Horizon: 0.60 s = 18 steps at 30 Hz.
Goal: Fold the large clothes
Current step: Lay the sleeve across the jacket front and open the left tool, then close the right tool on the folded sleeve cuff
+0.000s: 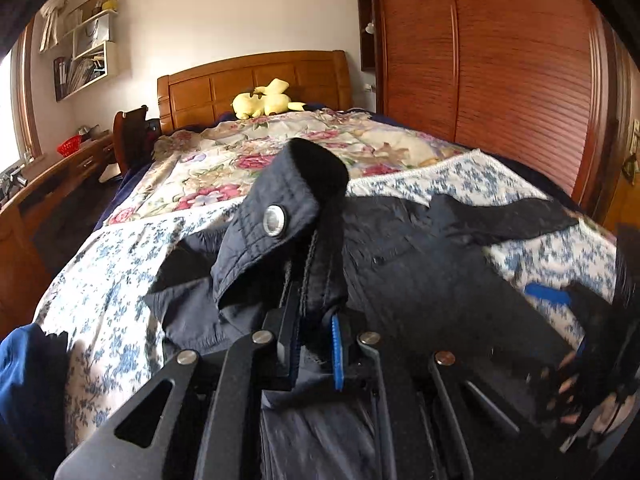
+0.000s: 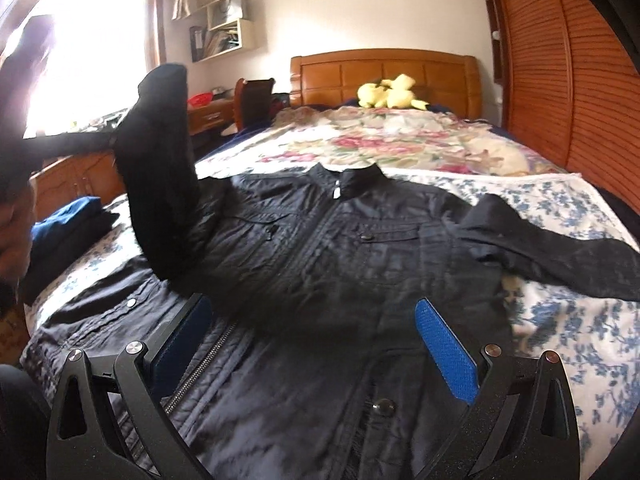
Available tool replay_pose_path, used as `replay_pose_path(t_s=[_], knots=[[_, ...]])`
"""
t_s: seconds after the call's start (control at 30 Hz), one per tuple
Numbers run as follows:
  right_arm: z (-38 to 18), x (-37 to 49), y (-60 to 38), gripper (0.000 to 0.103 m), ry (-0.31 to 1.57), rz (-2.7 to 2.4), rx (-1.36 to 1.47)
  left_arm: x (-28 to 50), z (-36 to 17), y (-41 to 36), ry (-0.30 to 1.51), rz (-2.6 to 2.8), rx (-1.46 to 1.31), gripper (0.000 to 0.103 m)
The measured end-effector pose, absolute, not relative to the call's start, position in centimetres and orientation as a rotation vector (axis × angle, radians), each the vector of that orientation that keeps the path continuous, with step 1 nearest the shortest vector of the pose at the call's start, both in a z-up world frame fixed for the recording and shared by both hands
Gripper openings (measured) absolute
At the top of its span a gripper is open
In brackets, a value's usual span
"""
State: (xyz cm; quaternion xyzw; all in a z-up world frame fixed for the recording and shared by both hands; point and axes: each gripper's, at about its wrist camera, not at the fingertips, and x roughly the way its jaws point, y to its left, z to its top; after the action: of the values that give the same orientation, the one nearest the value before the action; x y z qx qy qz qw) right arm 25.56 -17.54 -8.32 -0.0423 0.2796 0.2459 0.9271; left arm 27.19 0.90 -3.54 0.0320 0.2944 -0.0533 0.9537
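Pinching the jacket point(image 2: 320, 248) cuff point(image 1: 280, 216), left hand-held gripper point(image 1: 310, 320) nearly closed.

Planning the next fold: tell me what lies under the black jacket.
The black jacket lies on a blue-flowered white cloth spread over the bed. Whatever is directly beneath its body is covered and cannot be seen.

Black two-finger grippers, blue pads, silver pivot screws.
Left gripper point(image 1: 310, 344) had black linkage arms with cut-out slots and a ridged blue pad point(image 1: 335, 354); right gripper point(image 2: 316, 344) matched, its pads point(image 2: 446, 354) textured blue, round silver screws at pivots.
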Motion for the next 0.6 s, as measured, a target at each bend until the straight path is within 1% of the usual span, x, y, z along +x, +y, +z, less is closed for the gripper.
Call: replay_pose_path(t_s=[0.13, 0.17, 0.2, 0.27, 0.3, 0.33, 0.6], knots=[[-7.7, 25.0, -17.5, 0.103, 0.569, 0.489, -0.100, 25.1, -4.4, 0.5, 0.601, -0.129, 0.067, 0.019], [-7.6, 24.9, -17.3, 0.103, 0.569, 0.487, -0.103, 24.5, -4.6, 0.7, 0.599, -0.137, 0.056, 0.024], [-7.6, 24.9, -17.2, 0.103, 0.569, 0.486, -0.106, 24.2, -4.9, 0.7, 0.598, -0.144, 0.046, 0.026], [-7.6, 24.8, -16.9, 0.103, 0.573, 0.485, -0.114, 22.9, -5.4, 1.2, 0.591, -0.162, 0.013, 0.037], [-7.6, 24.8, -16.5, 0.103, 0.576, 0.487, -0.119, 22.2, -5.7, 1.6, 0.589, -0.165, -0.003, 0.039], [-7.7, 24.8, -16.3, 0.103, 0.578, 0.490, -0.123, 21.8, -6.0, 1.9, 0.588, -0.169, -0.013, 0.040], [-9.1, 24.8, -13.6, 0.103, 0.617, 0.520, -0.161, 18.1, -7.8, 5.3, 0.583, -0.111, -0.034, 0.041]])
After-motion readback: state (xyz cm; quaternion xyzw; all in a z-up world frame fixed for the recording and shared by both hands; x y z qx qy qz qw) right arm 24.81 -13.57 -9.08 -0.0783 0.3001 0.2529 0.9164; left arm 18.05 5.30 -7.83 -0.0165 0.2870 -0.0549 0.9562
